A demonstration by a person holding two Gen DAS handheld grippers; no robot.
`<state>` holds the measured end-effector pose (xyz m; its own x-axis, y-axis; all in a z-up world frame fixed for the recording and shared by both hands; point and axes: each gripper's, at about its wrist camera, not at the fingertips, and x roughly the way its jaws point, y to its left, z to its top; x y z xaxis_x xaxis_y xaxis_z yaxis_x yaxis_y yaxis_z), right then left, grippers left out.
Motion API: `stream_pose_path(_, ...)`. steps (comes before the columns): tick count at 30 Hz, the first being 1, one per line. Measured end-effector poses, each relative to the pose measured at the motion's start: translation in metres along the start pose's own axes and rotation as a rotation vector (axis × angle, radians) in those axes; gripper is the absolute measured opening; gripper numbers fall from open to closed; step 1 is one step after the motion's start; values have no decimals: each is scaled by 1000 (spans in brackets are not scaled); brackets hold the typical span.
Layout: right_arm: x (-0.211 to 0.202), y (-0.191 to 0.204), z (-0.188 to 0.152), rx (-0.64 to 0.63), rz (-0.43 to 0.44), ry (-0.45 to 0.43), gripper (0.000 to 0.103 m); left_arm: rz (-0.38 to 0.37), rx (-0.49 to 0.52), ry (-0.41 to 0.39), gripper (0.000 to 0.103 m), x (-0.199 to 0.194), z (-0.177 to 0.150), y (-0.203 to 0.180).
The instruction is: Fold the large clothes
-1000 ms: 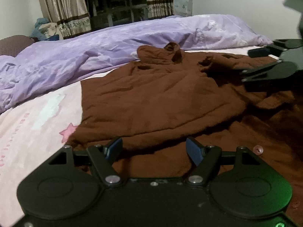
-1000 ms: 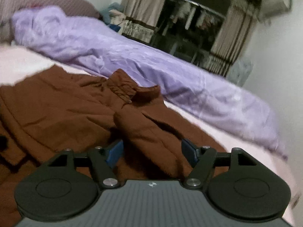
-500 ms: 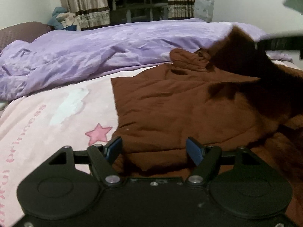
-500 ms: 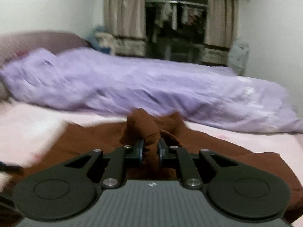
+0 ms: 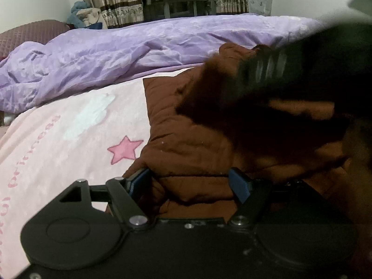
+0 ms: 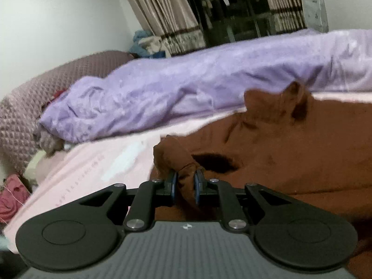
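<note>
A large brown quilted jacket (image 5: 193, 139) lies crumpled on the bed. My left gripper (image 5: 189, 182) is open at its near left edge, and a fold of the hem lies between the blue pads (image 5: 239, 184) without being pinched. My right gripper (image 6: 184, 182) is shut on a bunched piece of the brown jacket (image 6: 279, 148), which rises from its fingers. In the left wrist view the right gripper's body (image 5: 309, 69) is a dark blur at the upper right, with a dark flap of the jacket hanging below it over the rest.
A crumpled purple duvet (image 5: 139, 53) runs along the far side of the bed. The pink sheet (image 5: 58, 144) with a star print lies to the left of the jacket. A maroon quilted headboard (image 6: 28, 107) stands at the far left, and curtains (image 6: 167, 18) hang behind.
My right gripper shut on a fold of the jacket, rolled, and swung it up and leftward over the garment. My left gripper slid to the jacket's left edge and stayed open.
</note>
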<state>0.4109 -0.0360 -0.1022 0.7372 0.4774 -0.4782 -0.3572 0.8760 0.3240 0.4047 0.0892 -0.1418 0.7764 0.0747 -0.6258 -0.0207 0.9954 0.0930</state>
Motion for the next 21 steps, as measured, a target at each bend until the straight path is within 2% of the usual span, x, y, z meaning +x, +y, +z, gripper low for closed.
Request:
stream_pose_path(3, 19, -14, -18, 69, -5, 80, 21, 8, -1, 1, 78, 0, -2, -2)
stream_pose_path(5, 18, -15, -27, 48, 7, 47, 25, 16, 6, 3, 79, 2, -3, -4)
stream_pose_path(7, 10, -8, -23, 9, 35, 40, 40, 22, 11, 1, 79, 1, -3, -5)
stream_pose_path(8, 5, -4, -19, -14, 57, 34, 57, 26, 13, 1, 79, 0, -3, -5)
stream_pose_path(10, -10, 4, -11, -47, 80, 23, 70, 28, 9, 1, 79, -5, -1, -5)
stream_pose_path(13, -44, 0, 3, -38, 78, 4, 71, -2, 3, -23, 79, -21, 3, -7)
stream_pose_path(16, -80, -20, 14, -46, 106, 10, 84, -11, 1, -55, 79, -43, 11, -9)
stream_pose_path(18, -106, -39, 18, -52, 61, -32, 84, -29, -11, -104, 79, -60, 17, -10)
stream_pose_path(19, -115, -48, 19, -48, 13, -67, 79, -46, -21, -129, 79, -66, 21, -10)
stream_pose_path(20, -125, -63, 22, -42, -47, -107, 62, -65, -35, -153, 79, -69, 28, -11)
stream_pose_path(21, -126, -73, 25, -39, -92, -124, 52, -80, -46, -175, 79, -68, 34, -13)
